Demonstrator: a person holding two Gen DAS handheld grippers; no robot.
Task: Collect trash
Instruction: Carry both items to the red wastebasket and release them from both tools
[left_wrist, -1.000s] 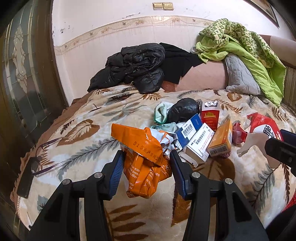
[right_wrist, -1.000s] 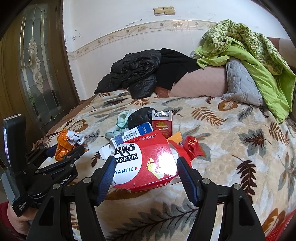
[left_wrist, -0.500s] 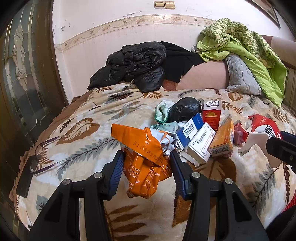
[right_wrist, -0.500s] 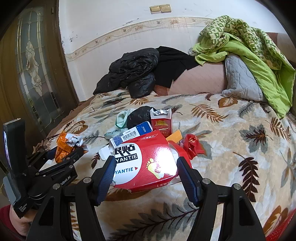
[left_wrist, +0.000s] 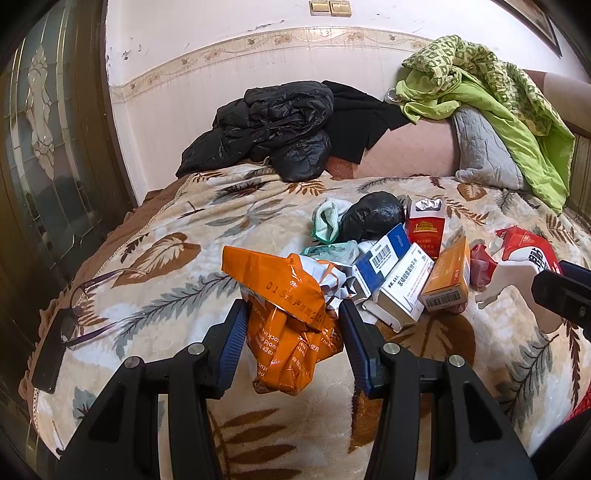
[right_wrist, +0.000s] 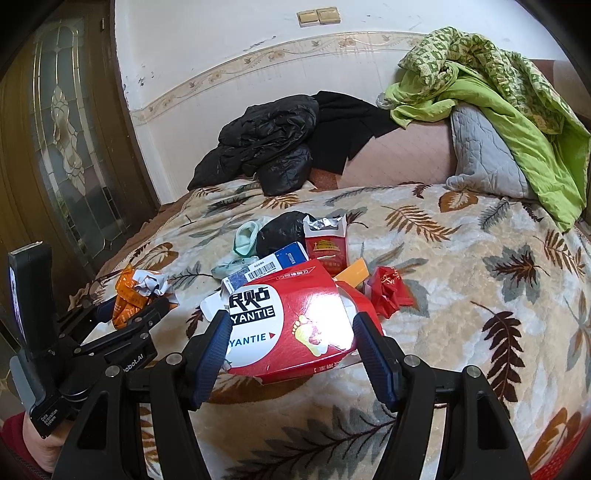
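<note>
both jaws clamped, left gripper (left_wrist: 291, 332) on the orange wrapper (left_wrist: 288, 317), right gripper (right_wrist: 291, 347) on the red box (right_wrist: 291, 325); slick packaging might slide out mid-bed

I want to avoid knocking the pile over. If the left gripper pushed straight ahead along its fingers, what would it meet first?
The left gripper already has the orange wrapper between its fingers. Beyond it probably come the white medicine box and blue-and-white box, though depth is unclear.
</note>
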